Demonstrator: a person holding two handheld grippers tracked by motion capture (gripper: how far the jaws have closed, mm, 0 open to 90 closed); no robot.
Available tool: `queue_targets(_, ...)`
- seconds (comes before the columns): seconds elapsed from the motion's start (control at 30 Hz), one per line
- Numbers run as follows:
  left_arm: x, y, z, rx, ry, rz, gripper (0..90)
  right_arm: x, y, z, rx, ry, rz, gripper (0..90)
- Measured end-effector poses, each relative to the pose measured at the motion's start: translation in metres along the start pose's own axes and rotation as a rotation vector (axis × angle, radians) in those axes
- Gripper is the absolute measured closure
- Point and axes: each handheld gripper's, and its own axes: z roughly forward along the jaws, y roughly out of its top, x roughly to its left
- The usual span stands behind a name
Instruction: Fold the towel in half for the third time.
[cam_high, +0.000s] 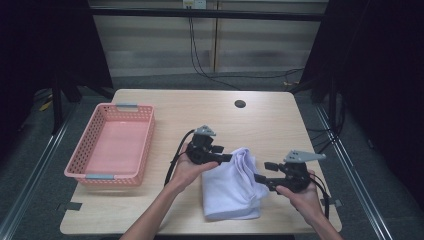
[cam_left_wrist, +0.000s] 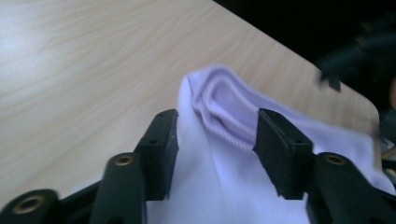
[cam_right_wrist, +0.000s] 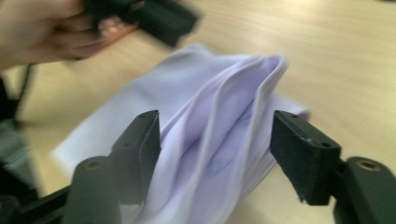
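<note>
We see a pale lilac cloth (cam_high: 231, 189) lying part-folded near the front edge of the worktop (cam_high: 260, 115), toward its right front corner. Its far end is bunched into raised pleats, while the near part lies flat in layers. Both sets of tongs work at that bunched end, which we judge to be the reason for their placing: one on either side of the ridge, ready to gather or turn the fold.

The left tongs (cam_high: 229, 157) come in from the cloth's left far corner. In the left gripper view the jaws stand wide, with the ridged hem (cam_left_wrist: 224, 116) between them and no squeeze on it. The right tongs (cam_high: 262, 178) reach in from the right edge of the cloth; in the right gripper view their jaws are likewise wide apart, straddling the stacked pleats (cam_right_wrist: 219, 135) without closing on them. Neither pair holds anything.

A pink basket (cam_high: 95, 145) sits at the left side of the worktop, well apart from the cloth; we take it for the likely destination.

The worktop is light wood grain with a dark round hole (cam_high: 240, 104) near its far edge. Around it we see grey floor, trailing cables and dark drapes.
</note>
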Motion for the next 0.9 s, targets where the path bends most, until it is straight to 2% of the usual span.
queue_targets(0.03,-0.002,-0.006,-0.004,-0.002,-0.033,0.008,60.9,-0.003,0.007,0.01,0.02,0.001,-0.004,29.5)
queue_targets(0.07,-0.007,-0.015,-0.009,0.002,-0.067,0.016,59.7,-0.004,0.011,0.016,0.032,0.003,0.0,28.4)
queue_targets(0.1,-0.011,-0.022,-0.014,0.018,-0.064,0.023,59.6,-0.006,0.017,0.027,0.036,-0.013,-0.01,27.0)
queue_targets(0.13,-0.014,-0.031,-0.017,0.027,-0.073,0.013,59.2,-0.008,0.021,0.034,0.037,-0.009,-0.009,27.0)
queue_targets(0.2,-0.02,-0.044,-0.023,0.039,-0.07,0.002,57.7,-0.017,0.026,0.05,0.061,0.011,0.031,24.4)
queue_targets(0.27,-0.027,-0.056,-0.027,0.068,-0.063,0.003,55.5,-0.02,0.03,0.06,0.073,-0.039,0.022,22.0)
queue_targets(0.3,-0.031,-0.062,-0.028,0.078,-0.079,0.003,54.7,-0.022,0.032,0.065,0.081,-0.038,0.027,22.0)
queue_targets(0.37,-0.038,-0.073,-0.026,0.102,-0.078,0.028,52.0,-0.024,0.038,0.076,0.095,-0.05,0.023,20.8)
queue_targets(0.43,-0.04,-0.08,-0.022,0.136,-0.076,0.033,50.0,-0.023,0.041,0.085,0.114,-0.066,0.007,23.5)
queue_targets(0.5,-0.04,-0.083,-0.019,0.134,-0.058,0.025,50.6,-0.025,0.039,0.093,0.131,-0.106,-0.017,25.1)
queue_targets(0.53,-0.039,-0.084,-0.019,0.142,-0.059,0.021,50.4,-0.027,0.037,0.095,0.142,-0.1,0.0,27.9)
queue_targets(0.6,-0.038,-0.086,-0.018,0.139,-0.055,0.029,50.4,-0.034,0.031,0.092,0.143,-0.111,0.009,42.9)
queue_targets(0.67,-0.037,-0.087,-0.017,0.141,-0.059,0.038,50.0,-0.042,0.025,0.087,0.139,-0.111,0.021,49.5)
queue_targets(0.73,-0.036,-0.088,-0.016,0.137,-0.065,0.03,49.8,-0.048,0.02,0.081,0.144,-0.119,0.016,57.0)
queue_targets(0.8,-0.035,-0.088,-0.016,0.136,-0.069,0.031,49.2,-0.056,0.013,0.074,0.128,-0.11,0.042,71.8)
queue_targets(0.9,-0.034,-0.089,-0.017,0.134,-0.076,0.032,49.2,-0.062,0.007,0.071,0.132,-0.114,0.04,78.6)
